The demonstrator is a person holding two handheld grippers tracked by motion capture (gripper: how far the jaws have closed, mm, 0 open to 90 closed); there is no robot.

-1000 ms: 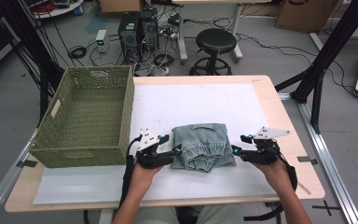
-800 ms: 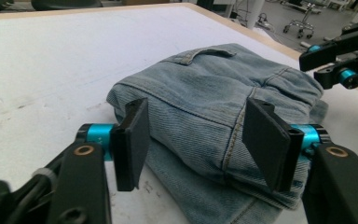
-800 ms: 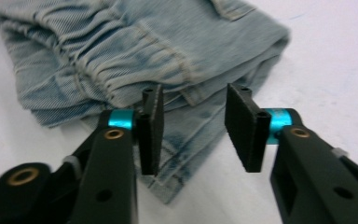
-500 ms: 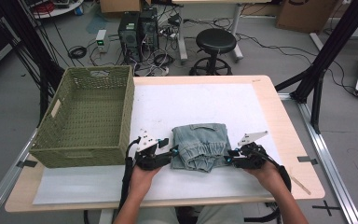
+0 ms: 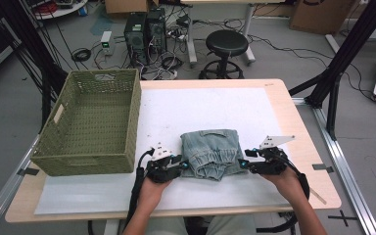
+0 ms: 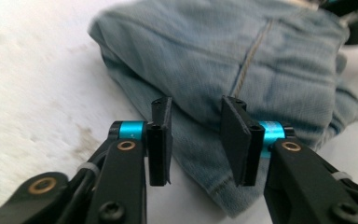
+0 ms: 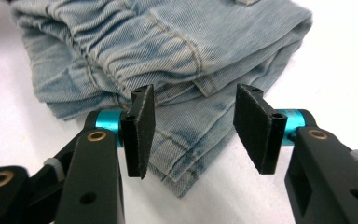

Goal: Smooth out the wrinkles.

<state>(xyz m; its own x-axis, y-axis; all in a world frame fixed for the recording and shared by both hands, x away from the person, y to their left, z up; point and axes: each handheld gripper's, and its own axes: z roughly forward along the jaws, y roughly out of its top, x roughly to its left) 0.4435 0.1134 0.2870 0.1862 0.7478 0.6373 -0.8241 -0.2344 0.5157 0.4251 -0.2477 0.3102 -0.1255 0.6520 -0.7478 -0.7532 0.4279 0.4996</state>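
- Both tongs sit closer to the folded jeans than a second ago, when the right tongs stood farther out toward the right edge of the surface; the jeans themselves lie where they were.
- Left tongs touch the left side of the jeans near the front edge of the surface. In the left gripper view their jaws have just been closing, yet a gap remains between them; the denim edge lies in that gap and the pads do not press on it, so they are released.
- Right tongs meet the right side of the jeans. In the right gripper view their jaws have just been opening and stand apart over the stacked hem layers, gripping nothing.
- Folded jeans rest on the white sheet, at the middle of the front half of the surface, waistband side toward the person.
- Green woven basket stands at the left edge of the surface, well apart from the jeans, and holds nothing.
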